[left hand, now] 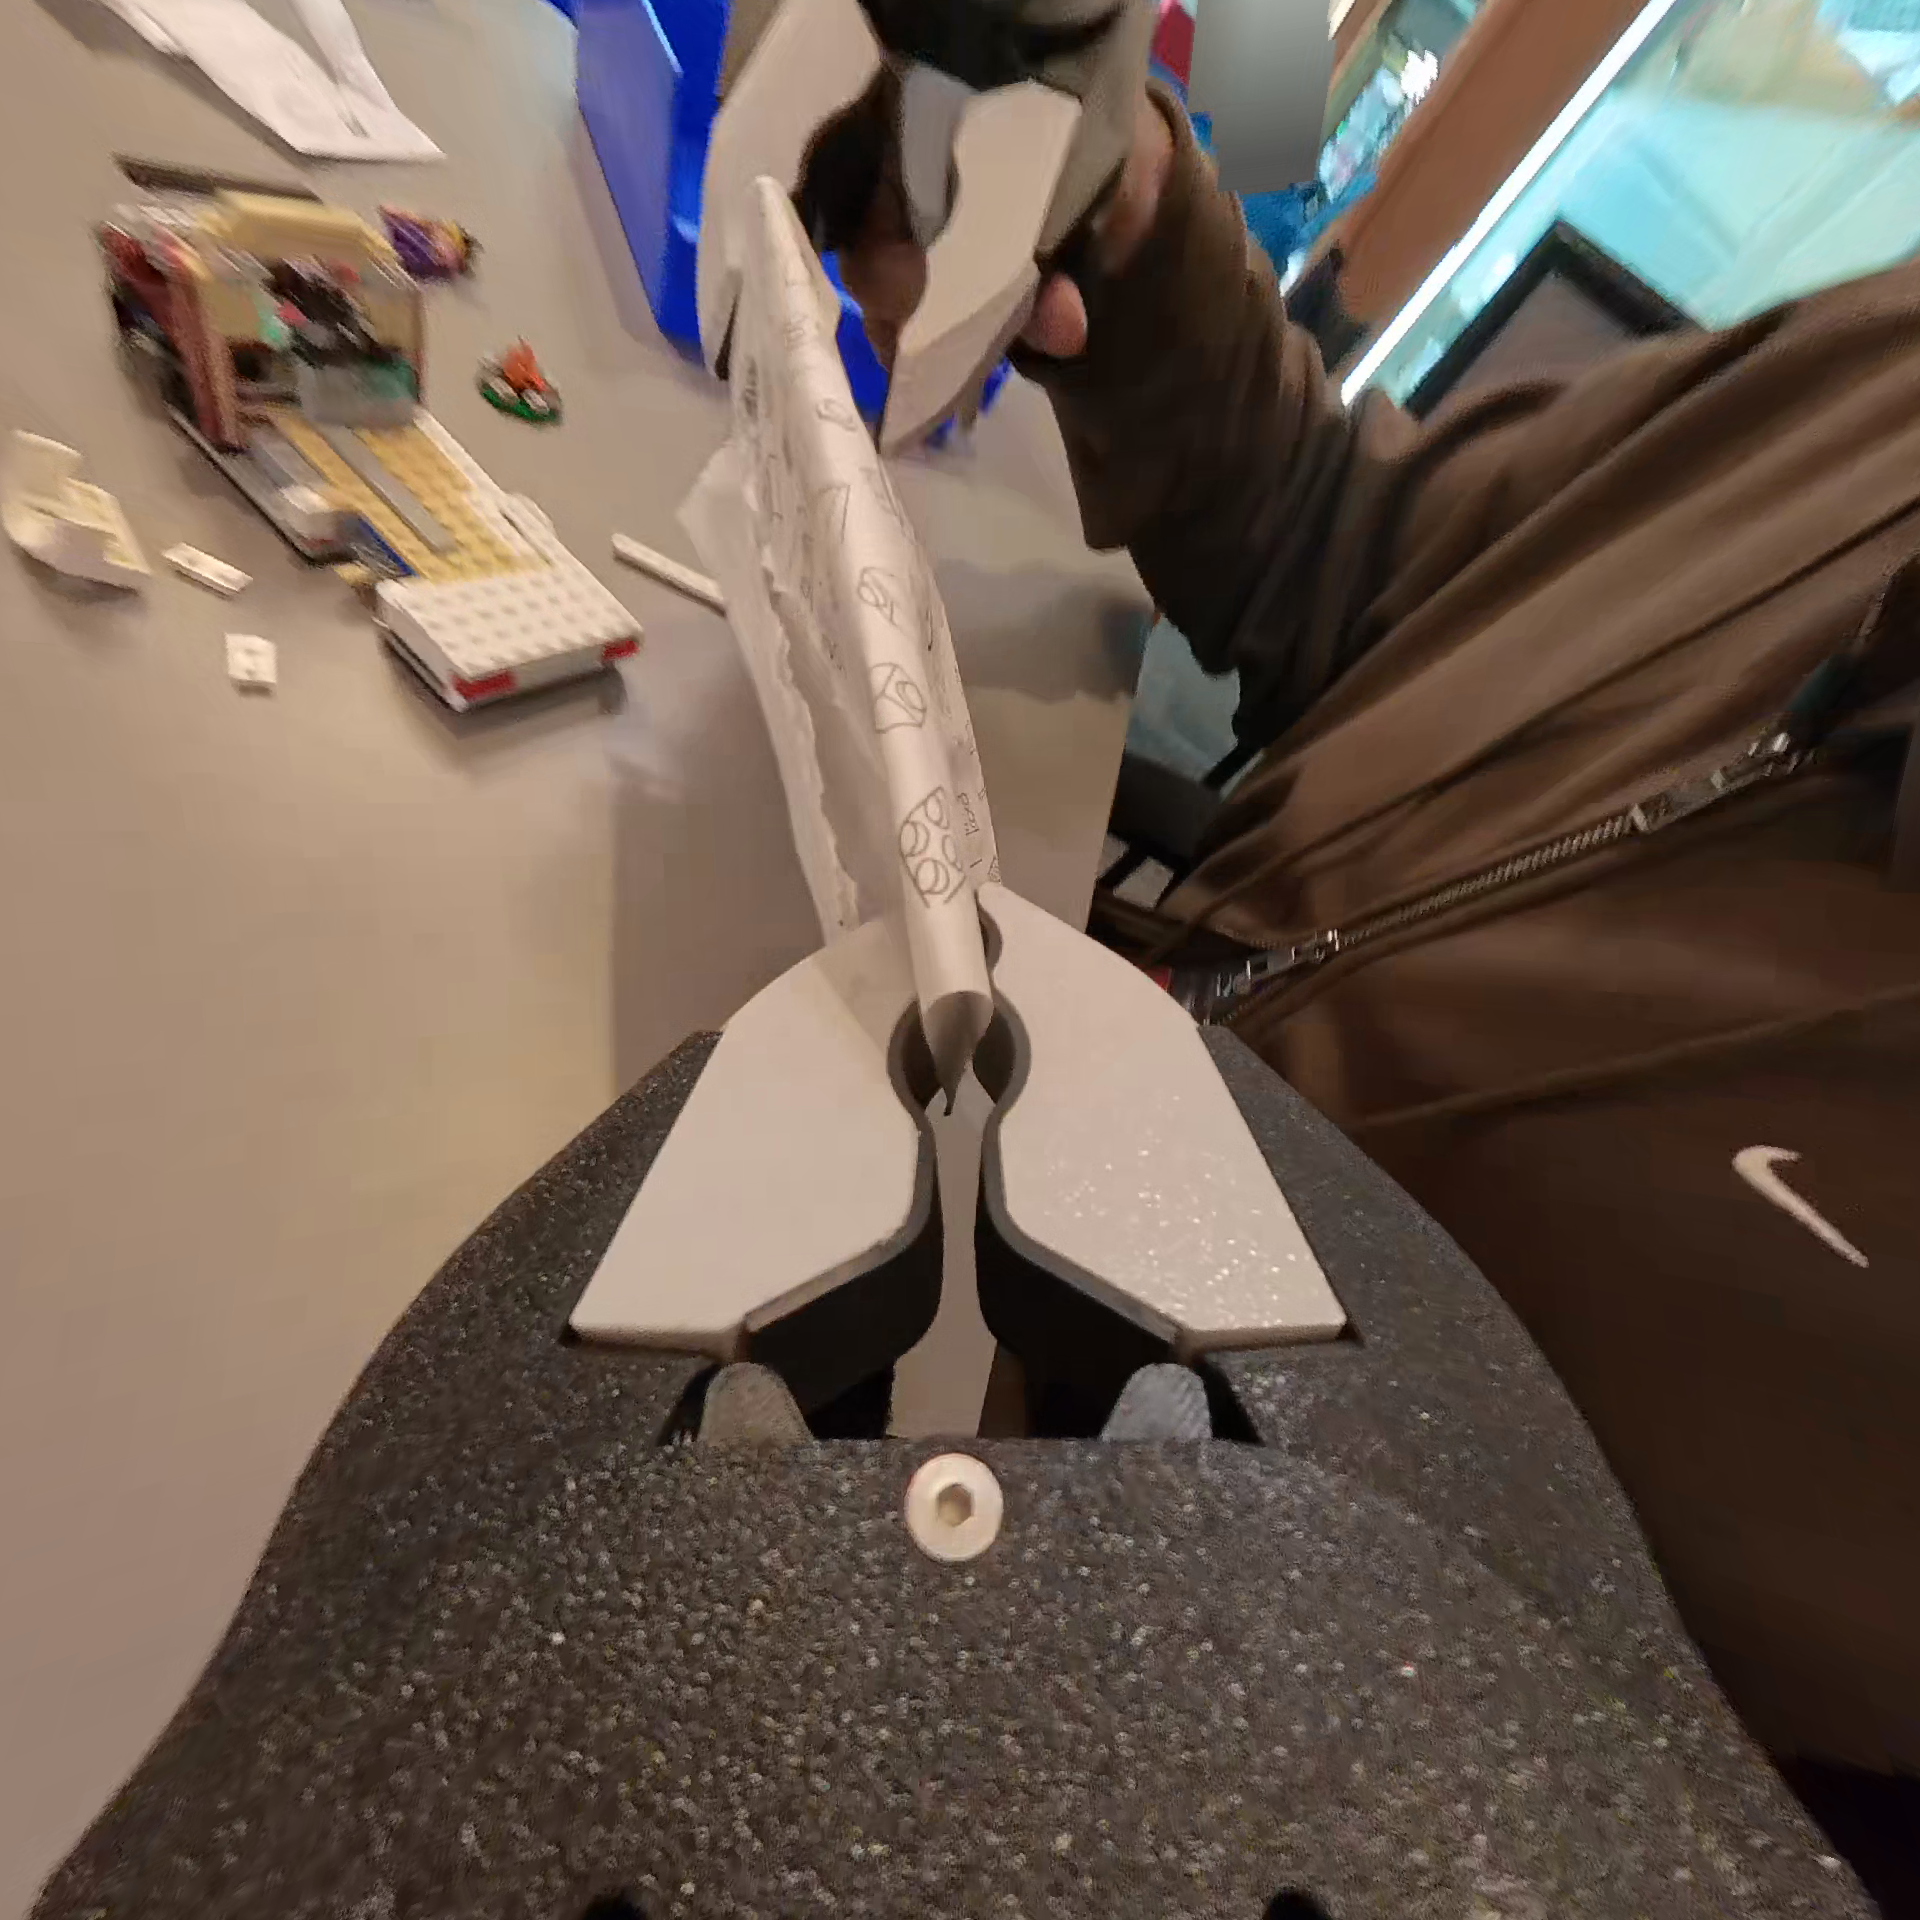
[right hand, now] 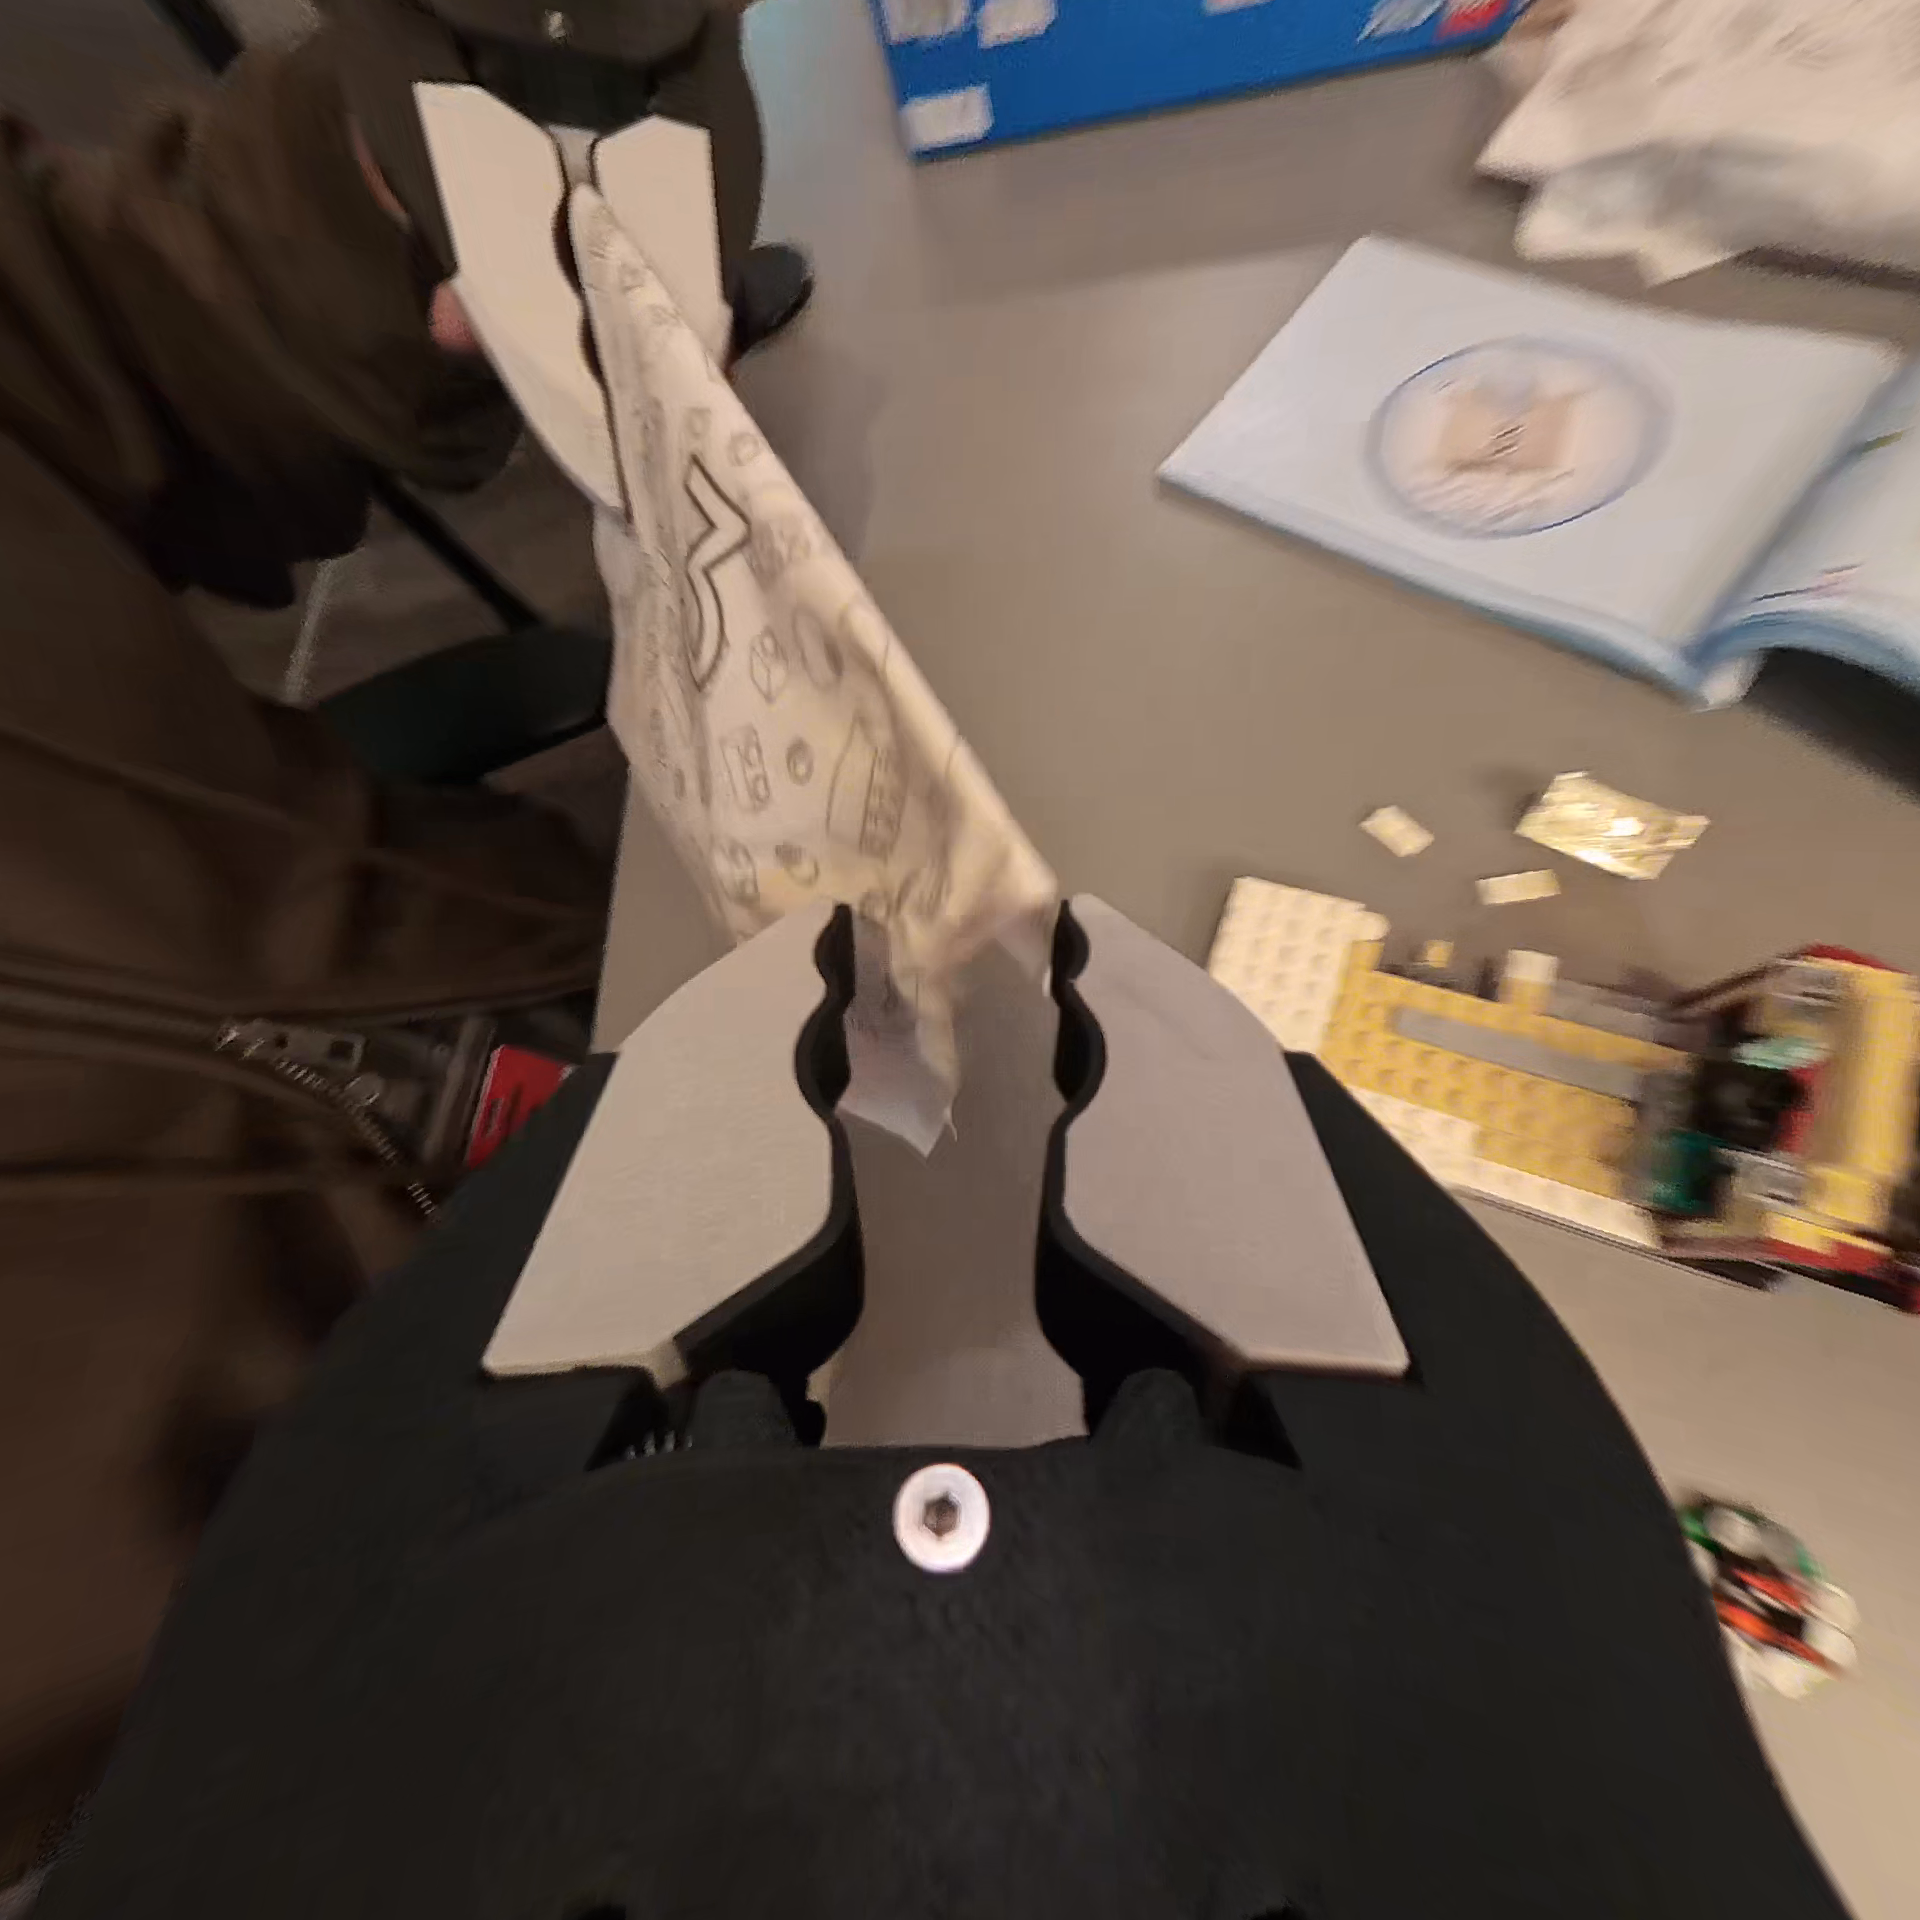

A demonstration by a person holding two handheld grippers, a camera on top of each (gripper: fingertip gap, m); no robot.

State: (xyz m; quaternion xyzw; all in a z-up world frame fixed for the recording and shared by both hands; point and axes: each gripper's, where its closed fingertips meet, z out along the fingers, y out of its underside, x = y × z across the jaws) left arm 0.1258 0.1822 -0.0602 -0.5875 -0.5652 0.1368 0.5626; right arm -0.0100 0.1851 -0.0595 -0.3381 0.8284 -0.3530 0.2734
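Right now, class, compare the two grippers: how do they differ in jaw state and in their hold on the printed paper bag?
The left gripper has its jaws shut, pinching one end of the printed paper bag; the right gripper has its jaws apart. The left one's fingers press on the bag; the bag's other end only hangs loose between the right one's fingers. Both share the same grey fingers and point along the bag, above the grey table.

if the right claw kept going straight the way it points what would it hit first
Most likely the printed paper bag, whose torn end already hangs loose between the open right claw. Past the bag along that line is the left claw, shut on the bag's far end, though depth is hard to judge.
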